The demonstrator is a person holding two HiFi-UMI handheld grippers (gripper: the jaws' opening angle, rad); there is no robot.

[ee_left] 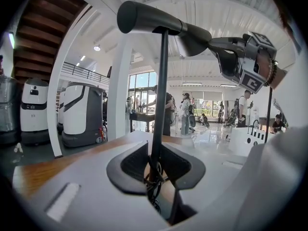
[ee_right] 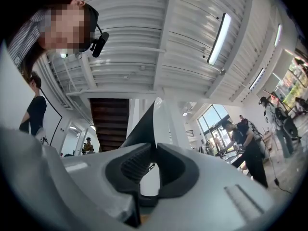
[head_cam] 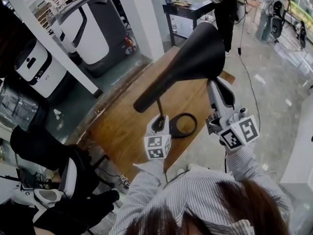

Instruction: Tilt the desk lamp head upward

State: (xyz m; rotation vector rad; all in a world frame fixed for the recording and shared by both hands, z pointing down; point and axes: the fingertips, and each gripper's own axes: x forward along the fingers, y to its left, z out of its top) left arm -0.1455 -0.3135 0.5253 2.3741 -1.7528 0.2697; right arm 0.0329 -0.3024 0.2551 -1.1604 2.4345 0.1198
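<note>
— Two grippers were on the black desk lamp [head_cam: 168, 82]?
— Yes. The left gripper [head_cam: 159, 124] had its jaws clamped on the thin upright stem [ee_left: 159, 105], low down, just beside the ring base [head_cam: 184, 126] on the wooden table [head_cam: 117, 126].
— And the right gripper [head_cam: 212, 81]?
— It pinched the rim of the cone-shaped lamp head [head_cam: 198, 55], which hung tilted above the table, near the far edge.

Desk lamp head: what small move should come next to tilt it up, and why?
Probably raise the right gripper a little, swinging the lamp head up. That gripper is clamped on the head's rim, the left gripper holds the stem, and in the left gripper view the head's wide end sits lower than its back end.
</note>
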